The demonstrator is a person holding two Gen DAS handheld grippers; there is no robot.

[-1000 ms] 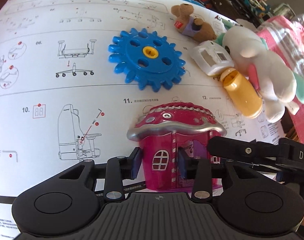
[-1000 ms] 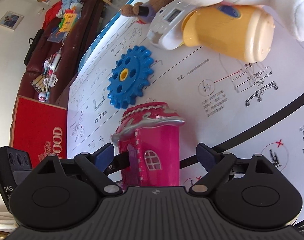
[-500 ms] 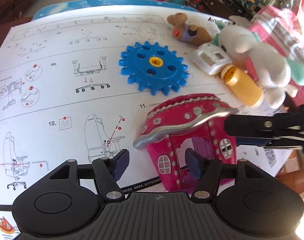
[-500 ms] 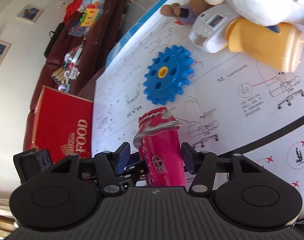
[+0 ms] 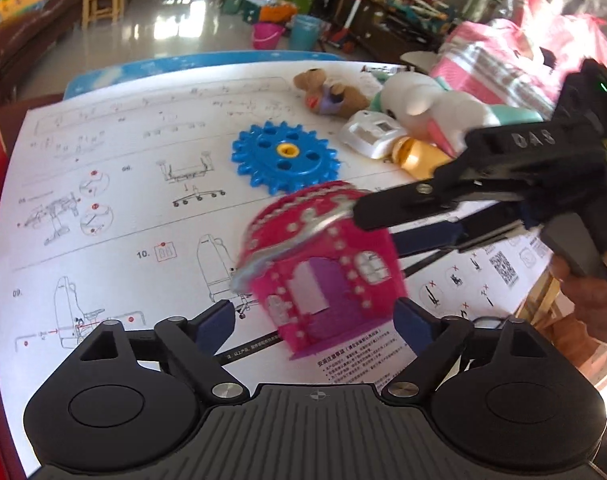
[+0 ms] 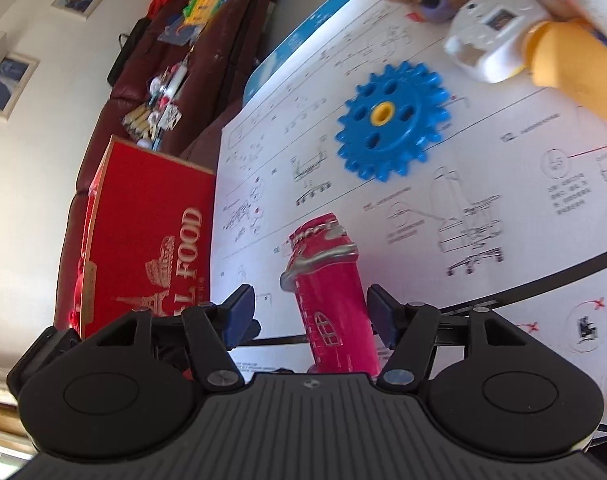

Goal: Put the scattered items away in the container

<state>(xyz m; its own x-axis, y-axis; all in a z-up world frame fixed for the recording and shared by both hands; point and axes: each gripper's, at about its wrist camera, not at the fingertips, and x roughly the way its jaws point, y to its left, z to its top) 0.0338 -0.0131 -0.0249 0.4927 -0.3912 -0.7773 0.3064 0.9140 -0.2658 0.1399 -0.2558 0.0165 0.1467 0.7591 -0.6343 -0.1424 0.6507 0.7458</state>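
Cluttered living room; table covered by a large printed instruction sheet (image 5: pixel 143 208) with chair diagrams.

Left wrist view:
- Left gripper (image 5: pixel 313 324): jaws wide and opening. Both blue pads stand clear of the pink toy house (image 5: pixel 327 276), which sits between them.
- House is tilted, roof leaning left, and motion-blurred. Its base is over the near edge of the sheet; cannot tell whether it rests on the paper.
- Right gripper (image 5: pixel 383 220) reaches in from the right, held by a hand (image 5: pixel 591 300). One black finger crosses the silver roof trim; the blue pad below lies against or just beside the house's right wall.
- Behind the house: blue gear (image 5: pixel 285 156) flat on the sheet. Further right, in a cluster: brown plush (image 5: pixel 327 90), white gadget (image 5: pixel 373 134), yellow bottle (image 5: pixel 417 158), white plush (image 5: pixel 431 108).

Right wrist view:
- Right gripper (image 6: pixel 311 314): jaws partly spread and opening, house (image 6: pixel 331 292) between them, seen edge-on.
- Clear gap at the left pad; the right pad is just beside the wall, contact not resolvable.
- Gear (image 6: pixel 391 120) beyond the house, well apart from it.
- Red carton (image 6: pixel 143 248) printed "FOOD" stands off the sheet's left edge, in front of a dark sofa (image 6: pixel 183 60) strewn with toys.
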